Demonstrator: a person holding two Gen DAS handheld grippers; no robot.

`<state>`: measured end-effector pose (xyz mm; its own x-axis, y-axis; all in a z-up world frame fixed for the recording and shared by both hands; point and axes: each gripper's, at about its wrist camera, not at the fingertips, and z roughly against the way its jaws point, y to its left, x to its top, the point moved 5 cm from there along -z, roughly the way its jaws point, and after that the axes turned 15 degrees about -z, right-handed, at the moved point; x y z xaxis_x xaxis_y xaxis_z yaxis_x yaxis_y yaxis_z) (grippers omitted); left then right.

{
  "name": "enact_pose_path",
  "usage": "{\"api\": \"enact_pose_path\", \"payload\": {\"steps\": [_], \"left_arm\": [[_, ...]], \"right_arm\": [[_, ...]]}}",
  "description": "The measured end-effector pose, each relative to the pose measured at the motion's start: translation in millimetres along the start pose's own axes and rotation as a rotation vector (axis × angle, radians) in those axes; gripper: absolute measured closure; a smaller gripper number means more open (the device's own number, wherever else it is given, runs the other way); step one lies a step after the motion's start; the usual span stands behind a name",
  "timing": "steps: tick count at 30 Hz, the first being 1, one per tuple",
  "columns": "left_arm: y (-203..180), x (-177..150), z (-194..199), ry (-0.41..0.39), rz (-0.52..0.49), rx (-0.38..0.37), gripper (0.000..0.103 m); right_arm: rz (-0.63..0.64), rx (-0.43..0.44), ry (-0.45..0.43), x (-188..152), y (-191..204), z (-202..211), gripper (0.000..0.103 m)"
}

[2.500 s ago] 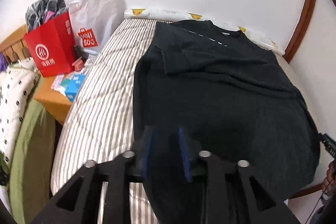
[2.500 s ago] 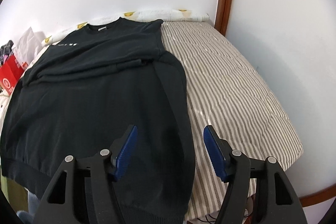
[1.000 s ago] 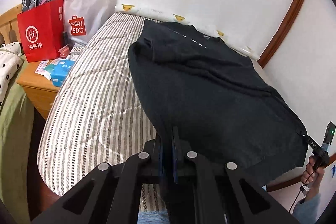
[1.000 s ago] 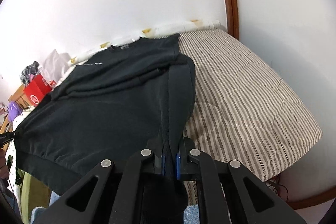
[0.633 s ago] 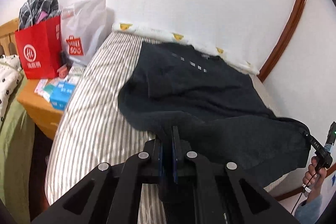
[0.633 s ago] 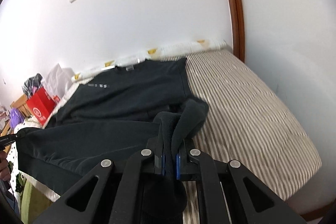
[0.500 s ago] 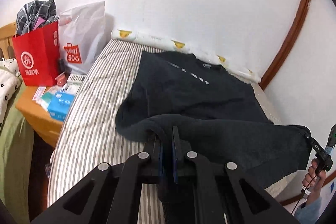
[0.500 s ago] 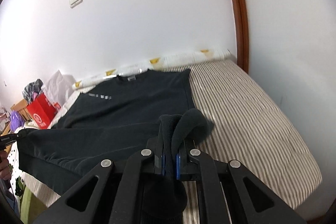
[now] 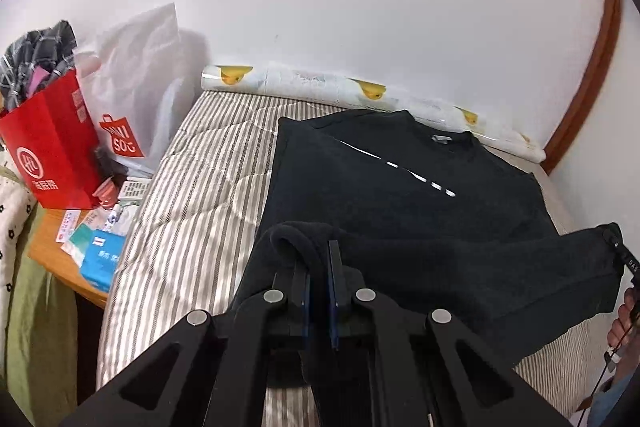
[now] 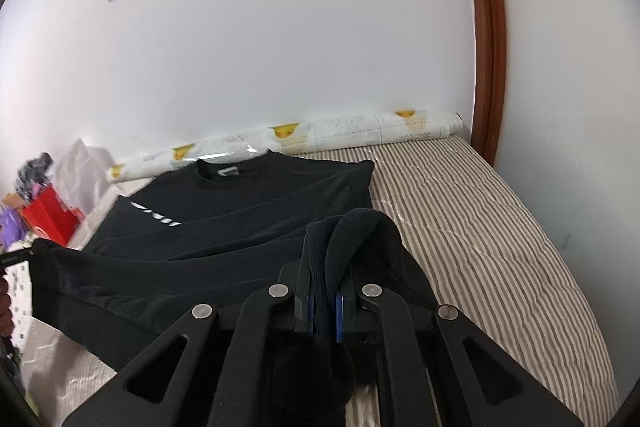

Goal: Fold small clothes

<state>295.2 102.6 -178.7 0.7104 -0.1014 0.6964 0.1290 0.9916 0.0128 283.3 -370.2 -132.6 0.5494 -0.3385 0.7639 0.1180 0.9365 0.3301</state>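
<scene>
lifted since a moment ago, the hem of the black sweatshirt (image 9: 400, 195) now hangs in the air between two grippers and has travelled toward the collar, where before it lay flat near the foot of the bed (image 9: 192, 187).

left gripper (image 9: 318, 279) is clamped tight on the hem's left corner, dark cloth bunched up between its blue pads. right gripper (image 10: 324, 303) is closed the same way on the right corner, a loop of fabric standing above its jaws. the raised edge stretches across between them; from the left wrist view the right gripper's tip shows at the far end of that span.

the sweatshirt's upper half lies flat on the striped bed, collar at the far side against the rolled duck-print sheet (image 9: 360, 91) along the wall, white chest lettering facing up. its long axis runs straight away from both grippers, hem near, collar far, so the fold appears to want both corners carried forward together and laid at the shoulders. neither hand looks clearly nearer; the hem seems roughly square to the collar.

off the bed's left side, a red shopping bag (image 9: 52, 147) and a white plastic bag (image 9: 136, 87) sit on a nightstand (image 9: 52, 251).
</scene>
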Motion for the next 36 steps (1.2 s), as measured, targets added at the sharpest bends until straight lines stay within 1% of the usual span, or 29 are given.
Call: {"api": "enact_pose_path", "payload": {"steps": [6, 12, 15, 19, 20, 21, 23, 24, 25, 26, 27, 28, 29, 30, 31, 34, 36], "left_arm": [[6.8, 5.6, -39.8, 0.063, -0.001, 0.006, 0.096], [8.1, 3.7, -62.6, 0.096, -0.005, -0.002, 0.096], [7.9, 3.1, -69.4, 0.110, -0.009, -0.004, 0.095], [8.2, 3.1, -72.2, 0.115, -0.008, -0.003, 0.093], [7.1, 2.9, -70.9, 0.111, -0.011, -0.004, 0.093], [5.5, 3.1, -69.3, 0.107, -0.021, -0.008, 0.092], [2.7, 1.8, -64.1, 0.107, -0.033, 0.003, 0.089], [1.5, 0.5, -61.2, 0.110, -0.031, 0.004, 0.086], [0.1, -1.0, -58.1, 0.112, -0.029, 0.001, 0.083], [-0.8, -2.7, -55.4, 0.113, -0.026, -0.002, 0.080], [-3.1, -6.1, -49.6, 0.115, -0.024, -0.002, 0.075], [-3.3, -8.5, -46.0, 0.114, -0.023, 0.007, 0.070], [-3.6, -12.0, -39.8, 0.108, -0.021, 0.020, 0.067], [-5.4, -16.8, -31.2, 0.094, -0.024, 0.024, 0.061], [-6.8, -20.7, -25.5, 0.086, -0.027, 0.023, 0.059], [-13.9, -36.2, -9.3, 0.083, -0.028, 0.003, 0.059], [-19.9, -46.7, -0.9, 0.080, -0.027, -0.024, 0.059]], "right_arm": [[0.016, -0.049, 0.057, 5.6, -0.5, -55.2, 0.097], [0.042, -0.112, 0.122, -7.1, -8.8, -103.3, 0.096], [0.028, -0.129, 0.154, -13.4, -15.0, -118.8, 0.096], [0.032, -0.154, 0.163, -19.8, -16.4, -126.5, 0.096], [0.036, -0.163, 0.164, -20.5, -16.4, -126.0, 0.096], [0.040, -0.168, 0.170, -21.2, -16.1, -124.9, 0.091], [0.051, -0.175, 0.192, -22.8, -15.3, -118.0, 0.085], [0.056, -0.178, 0.197, -23.5, -15.2, -113.0, 0.079], [0.057, -0.180, 0.199, -24.4, -15.7, -106.8, 0.070], [0.056, -0.179, 0.197, -26.1, -16.4, -97.7, 0.065], [0.058, -0.178, 0.191, -28.3, -16.9, -87.6, 0.058], [0.064, -0.173, 0.185, -30.8, -17.4, -77.3, 0.054], [0.076, -0.171, 0.171, -34.9, -16.3, -63.2, 0.053], [0.084, -0.175, 0.161, -38.3, -15.5, -53.4, 0.050], [0.091, -0.180, 0.152, -42.2, -15.1, -43.7, 0.049], [0.113, -0.174, 0.122, -55.9, -9.8, -14.2, 0.049], [0.113, -0.141, 0.111, -67.2, -3.3, 2.7, 0.049]]}}
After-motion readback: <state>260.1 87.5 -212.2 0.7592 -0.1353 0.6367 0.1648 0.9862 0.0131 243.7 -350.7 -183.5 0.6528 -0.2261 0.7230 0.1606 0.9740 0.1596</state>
